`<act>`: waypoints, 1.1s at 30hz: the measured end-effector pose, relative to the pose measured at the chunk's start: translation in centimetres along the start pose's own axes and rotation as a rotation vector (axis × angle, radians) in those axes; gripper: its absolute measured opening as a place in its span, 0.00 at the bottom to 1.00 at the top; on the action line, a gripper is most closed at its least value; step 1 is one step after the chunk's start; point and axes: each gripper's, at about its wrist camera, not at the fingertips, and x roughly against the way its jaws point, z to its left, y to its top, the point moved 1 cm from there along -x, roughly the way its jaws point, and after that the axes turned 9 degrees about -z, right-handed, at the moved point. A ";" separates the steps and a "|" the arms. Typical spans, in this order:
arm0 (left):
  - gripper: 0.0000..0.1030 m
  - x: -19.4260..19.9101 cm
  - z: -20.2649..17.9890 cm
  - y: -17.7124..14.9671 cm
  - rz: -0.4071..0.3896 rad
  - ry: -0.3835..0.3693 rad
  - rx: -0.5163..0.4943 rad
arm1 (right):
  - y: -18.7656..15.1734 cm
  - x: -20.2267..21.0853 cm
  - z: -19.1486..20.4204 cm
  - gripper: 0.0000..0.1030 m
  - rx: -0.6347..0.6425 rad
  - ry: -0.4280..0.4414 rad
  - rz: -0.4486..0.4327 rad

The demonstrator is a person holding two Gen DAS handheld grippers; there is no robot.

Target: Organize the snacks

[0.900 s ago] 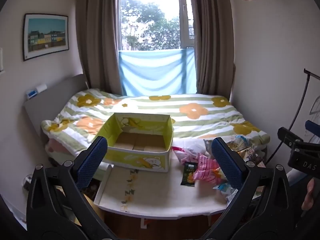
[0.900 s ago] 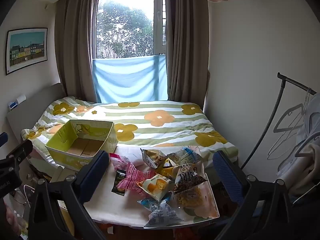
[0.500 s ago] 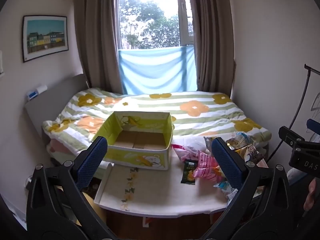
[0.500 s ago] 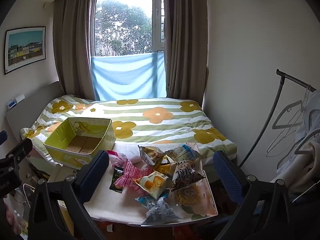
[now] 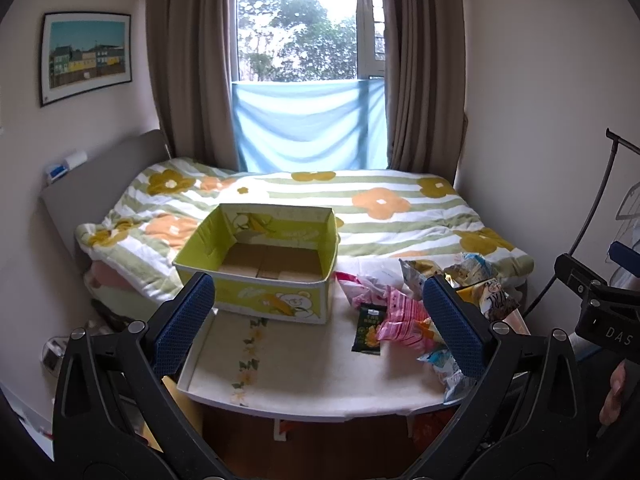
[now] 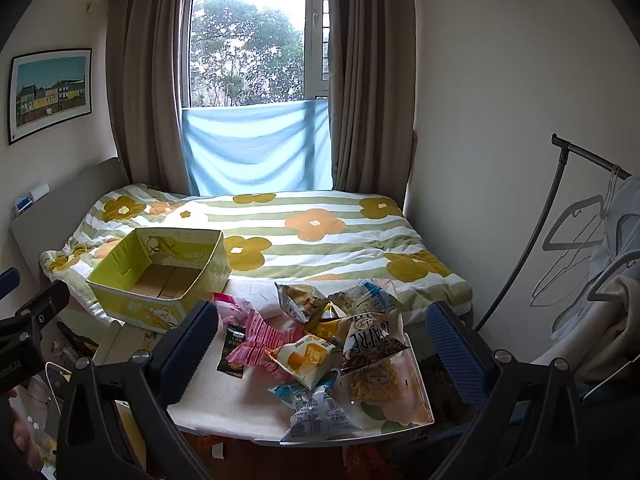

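Note:
An empty yellow-green cardboard box (image 5: pixel 264 264) (image 6: pixel 160 276) stands at the back left of a small white table (image 5: pixel 304 376) (image 6: pixel 240 396). A pile of snack packets (image 6: pixel 320 336) (image 5: pixel 404 312) lies on the table's right side: a pink packet (image 6: pixel 264 340), a dark green packet (image 5: pixel 369 328), a brown bag (image 6: pixel 372 340), a blue-white packet (image 6: pixel 316 408). My left gripper (image 5: pixel 320 328) is open and empty, held back from the table in front of the box. My right gripper (image 6: pixel 324 352) is open and empty, in front of the pile.
A bed with a flowered striped quilt (image 5: pixel 360 208) lies right behind the table. A clothes rack with hangers (image 6: pixel 580 232) stands at the right. Curtains and a window are at the back. The right gripper's body (image 5: pixel 600 308) shows at the left wrist view's right edge.
Both grippers have moved slightly closer to the table and tilted down a little. Nothing on the table has moved.

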 end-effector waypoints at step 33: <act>1.00 1.1 0.5 0.3 -0.025 0.002 -0.015 | 0.4 0.8 0.7 1.00 -0.015 -0.005 -0.014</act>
